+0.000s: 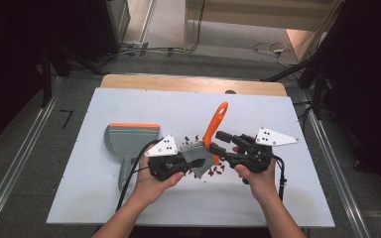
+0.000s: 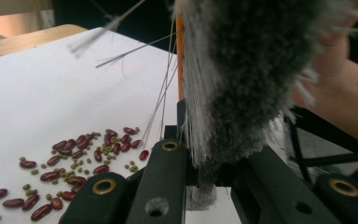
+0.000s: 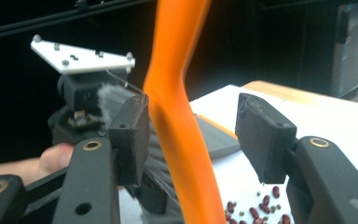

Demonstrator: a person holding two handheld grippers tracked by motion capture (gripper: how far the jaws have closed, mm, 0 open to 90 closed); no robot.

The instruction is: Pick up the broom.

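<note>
A brush with an orange handle [image 1: 215,124] and grey bristles [image 1: 198,154] stands tilted over the white table top [image 1: 129,198]. My left gripper [image 1: 191,161] is shut on the bristle head [image 2: 247,79], which fills the space between its jaws [image 2: 209,158]. My right gripper [image 1: 221,144] reaches in from the right, open around the handle [image 3: 177,107]. Its right pad [image 3: 261,135] stands clear of the handle, while the left pad [image 3: 130,135] is close beside it. Red and small green beans [image 2: 74,154] lie scattered under the brush [image 1: 213,171].
A grey dustpan [image 1: 129,139] with an orange front lip lies flat on the left of the table, handle toward me. The table's wooden far edge [image 1: 193,84] runs across the back, with cables on the floor beyond. Both forearms come in from the bottom.
</note>
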